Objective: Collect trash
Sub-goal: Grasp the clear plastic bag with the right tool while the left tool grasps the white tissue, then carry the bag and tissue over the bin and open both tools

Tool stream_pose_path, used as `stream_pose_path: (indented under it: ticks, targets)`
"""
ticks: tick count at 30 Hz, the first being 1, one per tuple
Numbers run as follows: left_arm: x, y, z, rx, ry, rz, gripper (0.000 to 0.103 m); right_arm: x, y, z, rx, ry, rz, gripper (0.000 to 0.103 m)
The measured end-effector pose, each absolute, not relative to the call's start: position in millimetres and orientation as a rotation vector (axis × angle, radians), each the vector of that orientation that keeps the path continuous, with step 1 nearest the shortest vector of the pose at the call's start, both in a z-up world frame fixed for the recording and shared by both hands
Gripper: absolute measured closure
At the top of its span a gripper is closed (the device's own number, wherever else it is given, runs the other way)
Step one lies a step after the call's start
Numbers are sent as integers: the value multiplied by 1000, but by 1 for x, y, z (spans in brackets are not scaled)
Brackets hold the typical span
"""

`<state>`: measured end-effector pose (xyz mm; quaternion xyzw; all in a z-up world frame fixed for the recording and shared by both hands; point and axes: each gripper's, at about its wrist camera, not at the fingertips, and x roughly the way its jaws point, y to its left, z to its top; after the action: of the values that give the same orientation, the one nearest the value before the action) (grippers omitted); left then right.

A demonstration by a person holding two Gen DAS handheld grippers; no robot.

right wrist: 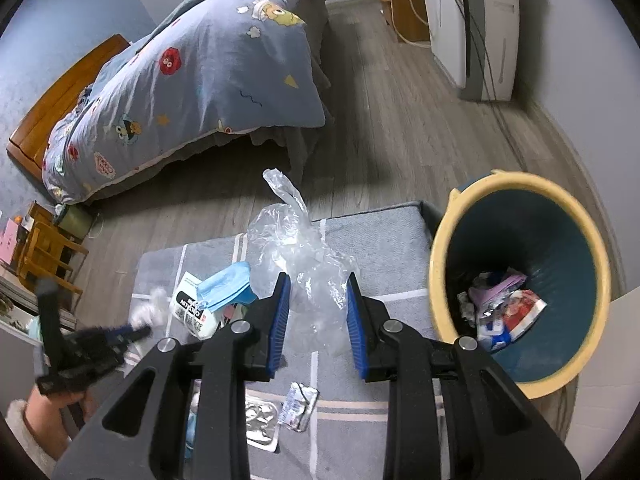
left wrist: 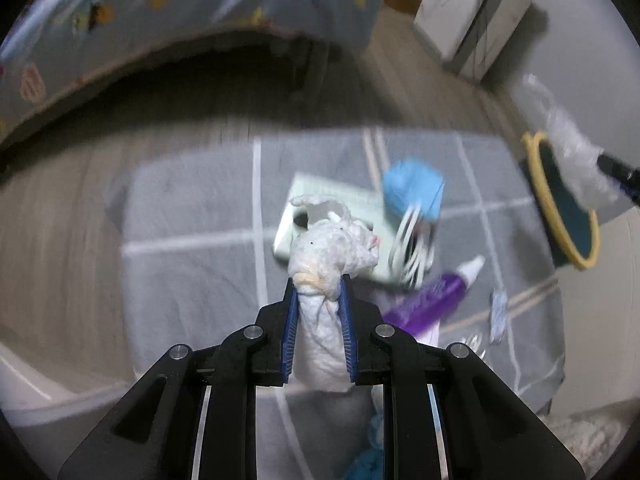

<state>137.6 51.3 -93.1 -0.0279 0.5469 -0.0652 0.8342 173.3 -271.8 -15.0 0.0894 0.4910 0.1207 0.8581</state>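
Left gripper [left wrist: 319,280] clenched a crumpled white tissue [left wrist: 334,248] above the grey grid-lined mat [left wrist: 192,216]. Right gripper [right wrist: 319,284] pinched a crinkled clear plastic bag [right wrist: 298,248]; the round yellow-rimmed bin [right wrist: 452,240], ribbed inside, sat at 3 o'clock.

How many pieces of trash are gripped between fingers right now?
2: a crumpled white tissue in the left gripper, and a clear plastic bag in the right gripper beside the bin. More trash lies loose on the rug.
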Motion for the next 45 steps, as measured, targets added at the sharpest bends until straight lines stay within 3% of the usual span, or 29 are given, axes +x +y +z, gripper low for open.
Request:
stream_pose_path:
  ticks: [9, 19, 33, 45]
  targets:
    - [141, 29, -32, -3, 959, -150, 82, 150, -298, 15, 193, 971, 197, 76]
    - [139, -7, 3, 12, 855, -217, 82, 124, -327, 34, 186, 922, 165, 76]
    - [133, -90, -19, 91, 844, -367, 82, 132, -401, 25, 198, 904, 68, 76]
    - [149, -188, -31, 109, 888, -501, 82, 138, -485, -22, 367, 976, -95, 76]
